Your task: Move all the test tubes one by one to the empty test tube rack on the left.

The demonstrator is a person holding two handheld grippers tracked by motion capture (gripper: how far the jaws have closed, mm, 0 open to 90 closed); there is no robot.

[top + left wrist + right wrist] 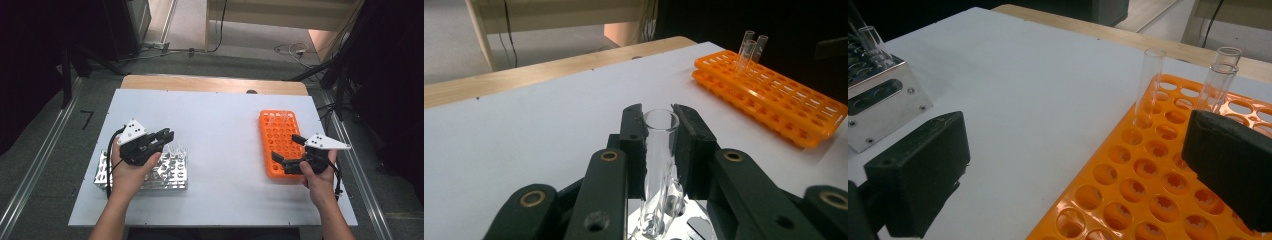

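My left gripper (167,136) is shut on a clear glass test tube (659,165), pads pressing both sides just below its open rim. The tube stands nearly upright, its lower end down at the shiny metal rack (172,172) beneath the gripper. At the right lies an orange plastic rack (280,142) with three clear tubes (1148,85) standing in its far holes. My right gripper (288,149) is open beside the orange rack's near end, one jaw over the holes and the other over the white table, with nothing between them.
The white tabletop (225,130) separates the two racks, and a wooden strip (215,84) runs along its far edge. More clear tubes (873,42) stand in the metal rack (878,95). Cables and dark equipment lie on the floor beyond the table.
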